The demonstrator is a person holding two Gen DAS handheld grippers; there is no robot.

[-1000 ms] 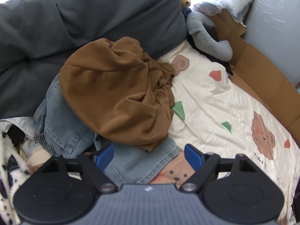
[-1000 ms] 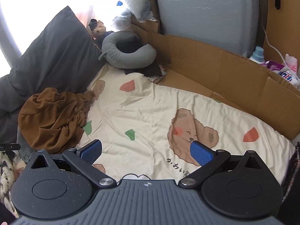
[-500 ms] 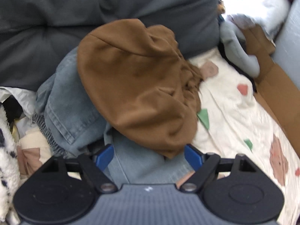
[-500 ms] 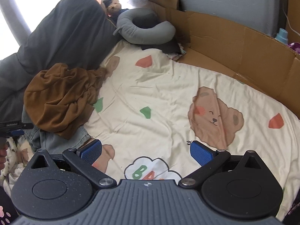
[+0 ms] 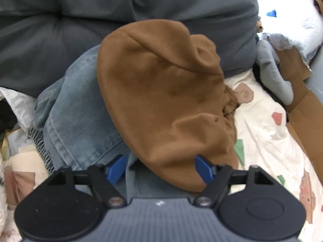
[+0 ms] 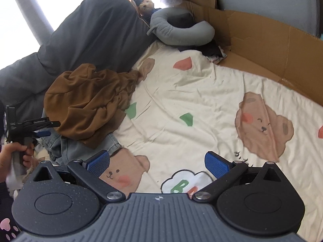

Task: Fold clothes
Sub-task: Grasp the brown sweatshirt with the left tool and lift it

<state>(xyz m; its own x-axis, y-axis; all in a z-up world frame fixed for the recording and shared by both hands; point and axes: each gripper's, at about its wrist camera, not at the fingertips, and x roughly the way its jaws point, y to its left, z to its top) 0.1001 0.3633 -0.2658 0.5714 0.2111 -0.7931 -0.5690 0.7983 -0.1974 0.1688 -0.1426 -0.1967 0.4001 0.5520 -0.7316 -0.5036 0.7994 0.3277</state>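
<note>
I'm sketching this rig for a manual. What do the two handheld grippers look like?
Both grippers, left and right, share one build: ribbed grey body, two round black discs, black linkage arms with silver pivots, and blue pads. No cables show.

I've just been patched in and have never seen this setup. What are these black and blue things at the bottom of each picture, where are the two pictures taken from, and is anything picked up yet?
There is no robot: a person carries a hand-held two-finger tool in each hand, with a wide-angle camera looking forward along the fingers. One picture comes from the left tool, the other from the right tool. The right view also shows the left tool from the side, gripped by the person's hand.

On the bear-print bedsheet lies a crumpled brown garment on top of blue jeans, against a dark grey duvet.

Nothing is held yet. The left tool's jaws are closing around the near edge of the brown garment, which lies between them. The right tool is open above bare sheet.
</note>
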